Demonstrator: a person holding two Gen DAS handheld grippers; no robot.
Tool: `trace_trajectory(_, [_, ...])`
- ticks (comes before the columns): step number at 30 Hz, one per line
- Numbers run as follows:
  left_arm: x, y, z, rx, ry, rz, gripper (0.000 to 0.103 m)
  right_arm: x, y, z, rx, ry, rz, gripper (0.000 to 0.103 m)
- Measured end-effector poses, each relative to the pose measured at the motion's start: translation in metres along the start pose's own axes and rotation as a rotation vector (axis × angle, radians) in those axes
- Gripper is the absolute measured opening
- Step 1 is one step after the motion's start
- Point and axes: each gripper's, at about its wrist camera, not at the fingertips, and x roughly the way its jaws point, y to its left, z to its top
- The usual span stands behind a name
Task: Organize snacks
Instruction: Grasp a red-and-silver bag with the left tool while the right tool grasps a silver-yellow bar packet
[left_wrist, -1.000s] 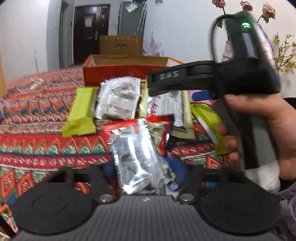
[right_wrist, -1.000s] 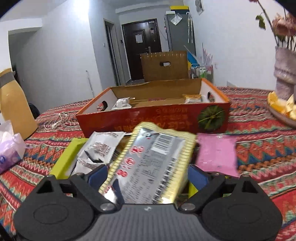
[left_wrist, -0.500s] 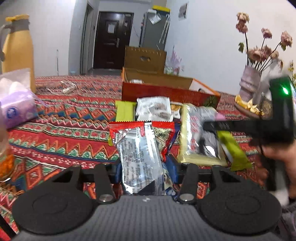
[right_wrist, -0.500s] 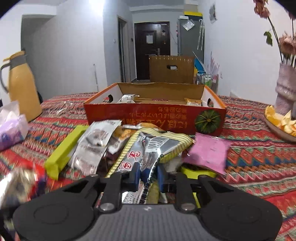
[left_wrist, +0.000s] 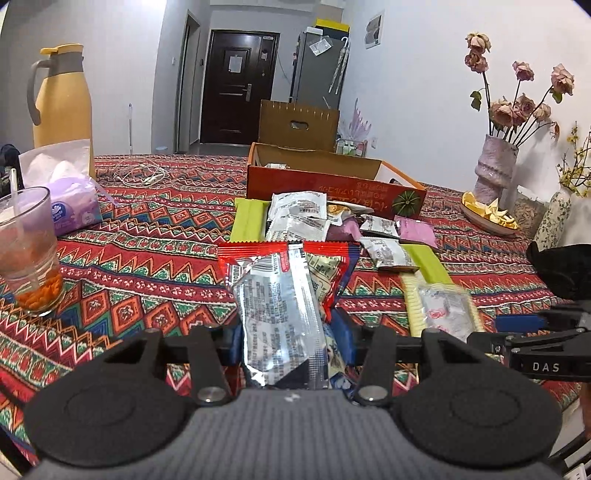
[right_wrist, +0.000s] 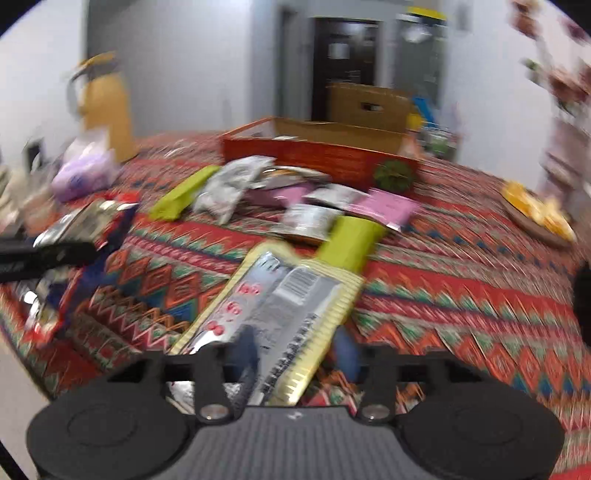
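Left gripper (left_wrist: 291, 332): I clamp the red-edged foil snack packet (left_wrist: 284, 291), centre frame.
Right gripper (right_wrist: 291, 354): jaws opening around the yellow-edged foil packet (right_wrist: 273, 306).
Care: I carry both level to the red cardboard box (left_wrist: 332, 184), upper centre.

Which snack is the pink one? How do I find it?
Find the big orange cardboard box on the patterned tablecloth. Near its corner with the round green sticker lies the flat pink packet, beside the silver wrappers. It is the only plain pink packet there.

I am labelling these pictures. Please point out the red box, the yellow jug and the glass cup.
red box (left_wrist: 317, 186): left wrist view, on its red front wall.
yellow jug (left_wrist: 64, 110): left wrist view, on its body.
glass cup (left_wrist: 27, 254): left wrist view, on its side wall.
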Motion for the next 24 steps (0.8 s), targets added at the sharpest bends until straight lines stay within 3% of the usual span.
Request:
trace_trajectory(4, [-0.008, -0.008, -0.002, 0.010, -0.002, 0.015, 0.048, 0.005, 0.000, -0.013, 0.221, -0.041, 0.107, 0.082])
trace_trajectory(9, [-0.015, -0.012, -0.001, 0.027, -0.010, 0.035, 0.048, 0.035, 0.029, -0.009, 0.186, -0.060, -0.015, 0.087])
trace_trajectory(13, [-0.020, -0.011, -0.003, 0.033, -0.008, 0.053, 0.048, 0.034, 0.049, -0.014, 0.031, -0.056, -0.045, 0.062])
trace_trajectory(17, [-0.021, -0.009, -0.003, 0.036, -0.002, 0.052, 0.048, 0.012, 0.054, -0.021, -0.056, -0.052, -0.008, 0.047])
trace_trajectory(19, [-0.018, -0.011, 0.000, 0.036, 0.001, 0.043, 0.048, 0.000, 0.054, -0.021, -0.084, -0.053, 0.000, 0.042])
trace_trajectory(24, [-0.005, -0.009, 0.028, 0.012, -0.024, -0.017, 0.048, -0.024, 0.029, 0.001, -0.005, -0.109, 0.106, 0.041])
